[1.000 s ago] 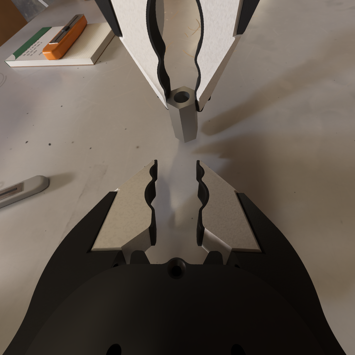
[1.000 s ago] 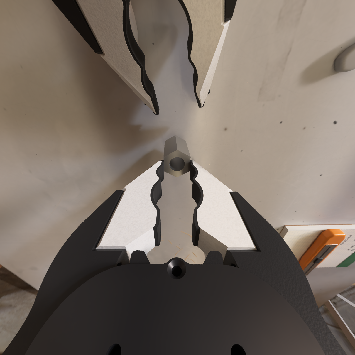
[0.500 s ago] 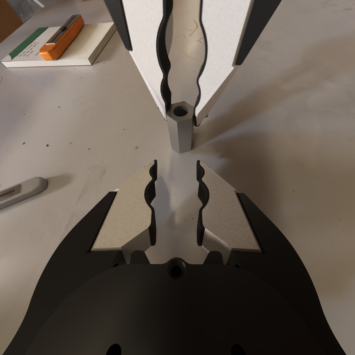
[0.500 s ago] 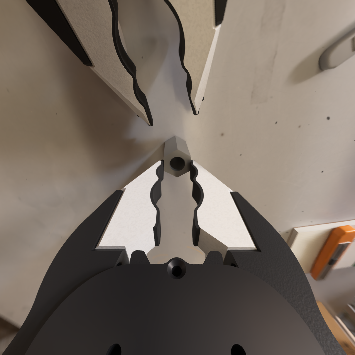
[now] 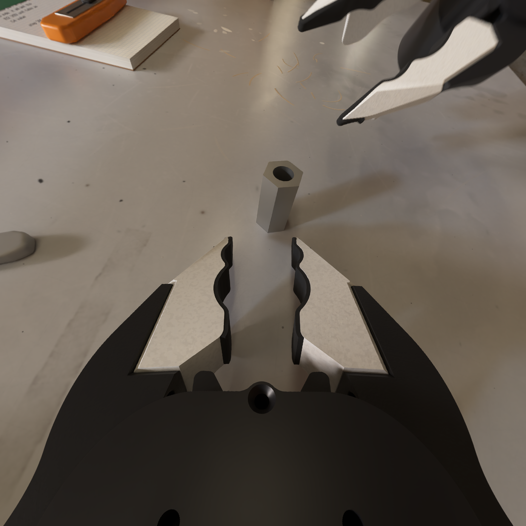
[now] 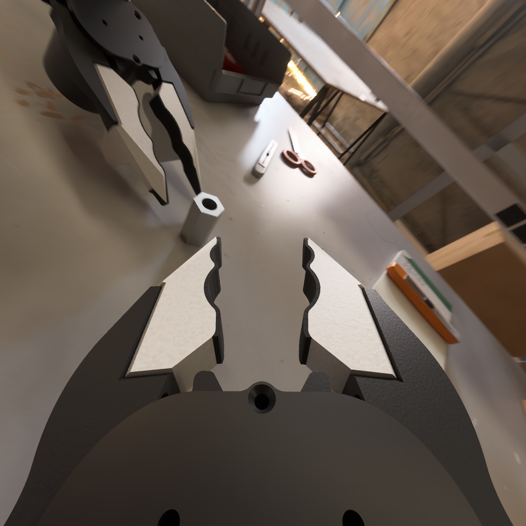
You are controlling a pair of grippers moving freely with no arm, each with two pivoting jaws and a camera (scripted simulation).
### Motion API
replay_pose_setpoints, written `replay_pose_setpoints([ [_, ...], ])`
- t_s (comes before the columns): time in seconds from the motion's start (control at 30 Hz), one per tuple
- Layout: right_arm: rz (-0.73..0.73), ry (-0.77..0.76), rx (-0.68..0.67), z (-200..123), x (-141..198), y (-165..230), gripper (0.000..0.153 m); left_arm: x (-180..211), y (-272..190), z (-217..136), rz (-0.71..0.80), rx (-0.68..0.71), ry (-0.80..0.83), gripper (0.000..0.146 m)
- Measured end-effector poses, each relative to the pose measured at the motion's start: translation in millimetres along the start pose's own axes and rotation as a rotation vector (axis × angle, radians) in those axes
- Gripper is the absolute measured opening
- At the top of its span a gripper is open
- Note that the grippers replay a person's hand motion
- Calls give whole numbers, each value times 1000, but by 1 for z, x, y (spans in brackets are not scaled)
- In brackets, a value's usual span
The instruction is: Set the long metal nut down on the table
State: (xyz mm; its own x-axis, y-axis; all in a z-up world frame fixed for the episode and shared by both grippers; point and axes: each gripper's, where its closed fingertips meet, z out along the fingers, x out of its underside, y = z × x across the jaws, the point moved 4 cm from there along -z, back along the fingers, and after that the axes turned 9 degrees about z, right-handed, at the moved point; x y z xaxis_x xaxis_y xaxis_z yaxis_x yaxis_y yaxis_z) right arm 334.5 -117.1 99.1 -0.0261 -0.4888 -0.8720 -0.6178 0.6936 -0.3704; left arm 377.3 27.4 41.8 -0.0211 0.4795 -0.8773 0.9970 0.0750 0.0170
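Observation:
The long metal hex nut (image 5: 279,196) stands upright on the grey table (image 5: 142,170), free of both grippers. My left gripper (image 5: 262,242) is open and empty, its tips a short way in front of the nut. My right gripper (image 6: 262,242) is open and empty. In the right wrist view the nut (image 6: 202,222) stands just ahead and left of its left fingertip (image 6: 213,250). The right gripper (image 5: 321,72) also shows in the left wrist view, raised at the upper right. The left gripper (image 6: 179,193) shows beyond the nut in the right wrist view.
A notepad (image 5: 136,42) with an orange utility knife (image 5: 82,20) lies at the far left. A grey cutter (image 5: 14,247) lies at the left edge. A white cutter (image 6: 264,159), red-handled scissors (image 6: 300,162) and a grey bin (image 6: 242,57) sit farther along the table.
My right gripper has opened, let go of the nut and pulled up and away to the side. The nut now stands alone on the table. The left gripper stayed open.

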Motion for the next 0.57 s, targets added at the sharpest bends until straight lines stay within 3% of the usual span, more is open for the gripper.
replay_pose_setpoints([
  [0.1,-56,-78,81,-3,15,-4,57,1,3,-1,-42,-30,17,46],
  [0.27,-25,-155,23,1,16,-7,57,14,9,-13,-95,-114,144,82],
  [0.4,85,19,-255,22,12,-3,60,14,11,-37,-163,-108,25,81],
  [0.57,241,228,-621,45,1,3,77,3,4,-56,-246,-85,-152,81],
])
